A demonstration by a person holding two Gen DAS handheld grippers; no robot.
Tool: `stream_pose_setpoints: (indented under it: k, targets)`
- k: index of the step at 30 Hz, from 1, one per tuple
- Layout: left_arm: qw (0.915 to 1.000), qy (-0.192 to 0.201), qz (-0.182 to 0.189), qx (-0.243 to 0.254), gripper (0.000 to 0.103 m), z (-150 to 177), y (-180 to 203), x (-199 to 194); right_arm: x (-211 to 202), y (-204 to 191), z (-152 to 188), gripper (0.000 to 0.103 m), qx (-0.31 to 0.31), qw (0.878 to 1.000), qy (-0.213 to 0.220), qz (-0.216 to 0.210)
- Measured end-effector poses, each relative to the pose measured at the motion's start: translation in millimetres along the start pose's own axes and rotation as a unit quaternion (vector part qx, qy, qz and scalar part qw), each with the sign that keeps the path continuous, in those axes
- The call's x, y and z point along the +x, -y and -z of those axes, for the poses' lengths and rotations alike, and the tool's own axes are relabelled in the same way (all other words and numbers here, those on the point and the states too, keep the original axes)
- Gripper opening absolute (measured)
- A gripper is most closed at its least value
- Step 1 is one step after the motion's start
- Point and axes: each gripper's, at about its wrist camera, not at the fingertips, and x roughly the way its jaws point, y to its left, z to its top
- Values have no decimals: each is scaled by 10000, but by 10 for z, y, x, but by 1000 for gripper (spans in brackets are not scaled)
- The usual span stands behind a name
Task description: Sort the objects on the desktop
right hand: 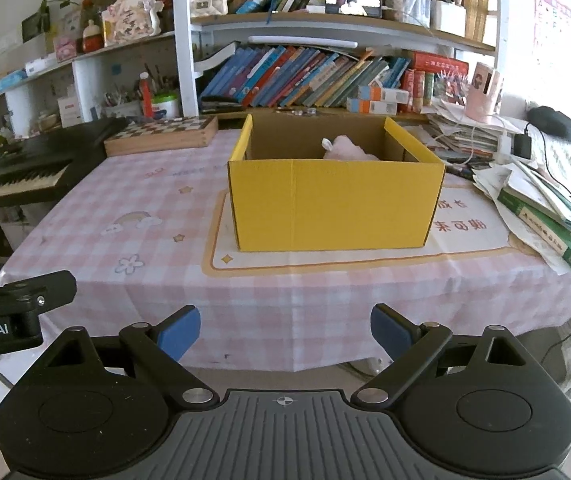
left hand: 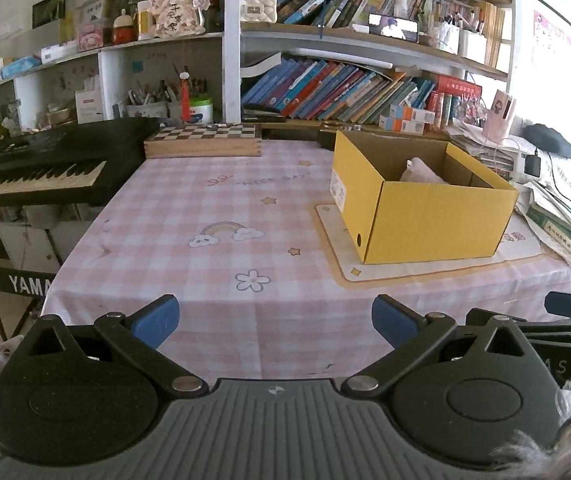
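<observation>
The bench [left hand: 213, 208] fills the middle of both views, covered by a pink checked cloth printed with a rainbow, stars and flowers. Behind it runs a bookshelf [left hand: 345, 84] crowded with leaning books. A black keyboard [left hand: 33, 168] stands off the bench's left edge. On the right half of the bench sits an open yellow box [right hand: 333, 204], resting on a pale mat [right hand: 461, 236] with an orange border. Inside the box, toward its back, lies a pale pink soft thing [right hand: 345, 148]; only its top shows above the rim, and what it is cannot be told. A heap of papers and a green book [right hand: 545, 224] lies to the right of the box. A chessboard case [left hand: 205, 140] sits at the bench's far left edge, near the keyboard. The left gripper [left hand: 275, 320] hangs over the bench's near edge, its jaws wide apart with nothing between them. The right gripper [right hand: 285, 330] hangs just beside it, facing the box, its jaws likewise spread and empty.
</observation>
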Motion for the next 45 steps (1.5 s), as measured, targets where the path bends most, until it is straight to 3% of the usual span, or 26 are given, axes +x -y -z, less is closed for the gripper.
stream_pose_setpoints:
  k: [45]
  targets:
    - [9997, -211, 63, -49, 103, 24, -175, 60, 11, -222, 41, 95, -14, 10000, -59, -1]
